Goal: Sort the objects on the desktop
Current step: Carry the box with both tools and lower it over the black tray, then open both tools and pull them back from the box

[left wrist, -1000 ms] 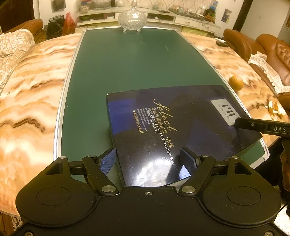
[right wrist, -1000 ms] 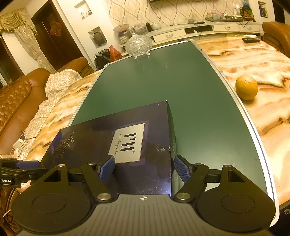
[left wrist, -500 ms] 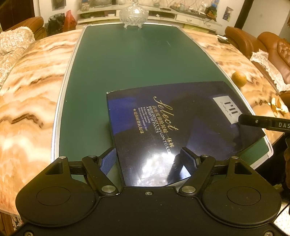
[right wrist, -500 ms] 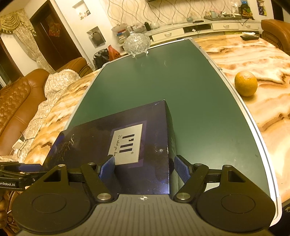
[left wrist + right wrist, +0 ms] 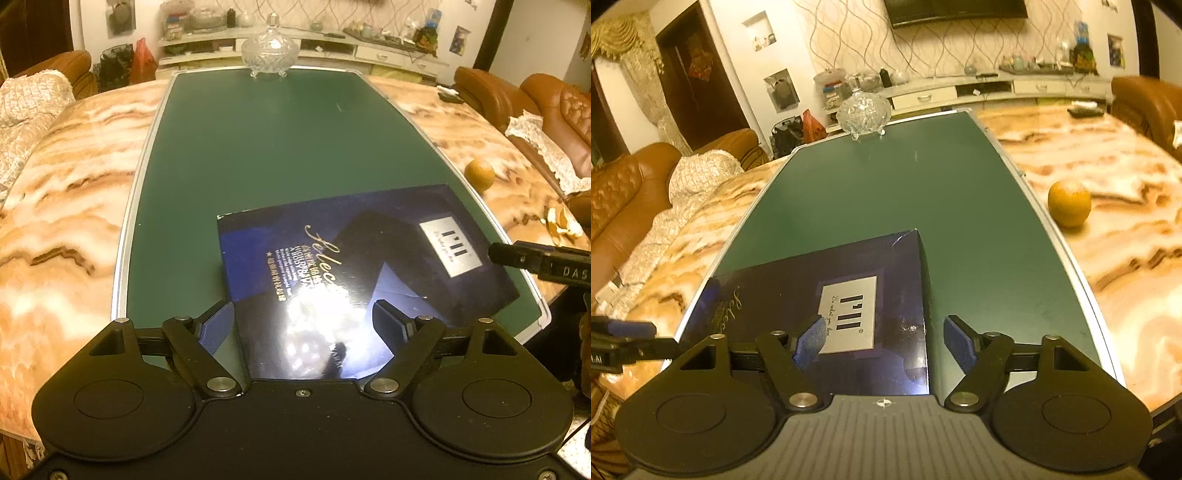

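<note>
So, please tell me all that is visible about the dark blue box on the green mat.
The dark blue box is flat, rectangular, seemingly glossy cardboard, with gold script, small text lines and a silver label. It lies closed on the green mat, near its front right corner. Both grippers' open fingers straddle its near edge; no pad clearly presses it.

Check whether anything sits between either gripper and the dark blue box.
Nothing visible does. The dark blue box already lies between the opening left gripper and the closing right gripper. The orange sits aside.
</note>
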`<move>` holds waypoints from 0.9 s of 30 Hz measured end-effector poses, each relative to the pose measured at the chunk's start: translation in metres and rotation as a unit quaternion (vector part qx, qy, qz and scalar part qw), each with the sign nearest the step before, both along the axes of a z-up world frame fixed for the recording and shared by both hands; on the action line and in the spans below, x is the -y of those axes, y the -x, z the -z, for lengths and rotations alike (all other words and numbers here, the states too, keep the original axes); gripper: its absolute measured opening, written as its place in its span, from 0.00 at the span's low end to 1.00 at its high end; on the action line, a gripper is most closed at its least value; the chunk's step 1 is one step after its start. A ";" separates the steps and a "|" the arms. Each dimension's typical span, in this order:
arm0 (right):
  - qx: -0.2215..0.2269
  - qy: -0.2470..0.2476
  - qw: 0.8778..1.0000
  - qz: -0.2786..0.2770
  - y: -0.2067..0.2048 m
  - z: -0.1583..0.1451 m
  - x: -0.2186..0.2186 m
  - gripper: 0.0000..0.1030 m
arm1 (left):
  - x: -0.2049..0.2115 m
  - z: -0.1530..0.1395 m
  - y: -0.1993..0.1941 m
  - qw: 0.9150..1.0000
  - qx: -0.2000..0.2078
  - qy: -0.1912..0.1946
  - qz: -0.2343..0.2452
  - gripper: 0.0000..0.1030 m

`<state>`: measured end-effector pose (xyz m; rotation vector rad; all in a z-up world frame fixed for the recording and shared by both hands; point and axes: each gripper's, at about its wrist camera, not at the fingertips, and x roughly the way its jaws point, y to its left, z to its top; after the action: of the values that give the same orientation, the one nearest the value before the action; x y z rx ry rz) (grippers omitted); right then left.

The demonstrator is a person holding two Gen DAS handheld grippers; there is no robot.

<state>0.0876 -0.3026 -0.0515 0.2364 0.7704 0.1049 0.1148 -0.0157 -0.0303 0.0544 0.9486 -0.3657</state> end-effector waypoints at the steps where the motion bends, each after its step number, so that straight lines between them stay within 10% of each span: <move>1: -0.001 0.007 1.000 -0.001 0.003 0.000 -0.002 0.66 | 0.002 0.000 0.001 1.000 0.001 -0.003 0.000 0.80; 19: -0.047 0.017 0.999 0.001 0.023 0.022 -0.001 0.59 | 0.013 0.023 0.018 0.999 -0.017 -0.037 -0.036 0.93; 27: -0.032 0.020 0.999 0.026 0.040 0.009 -0.007 0.71 | 0.009 0.013 0.037 0.995 -0.016 -0.067 -0.077 0.99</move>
<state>0.0478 -0.2956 -0.0601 0.2235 0.8282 0.0327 0.0776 -0.0248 -0.0436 0.0973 1.0013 -0.1610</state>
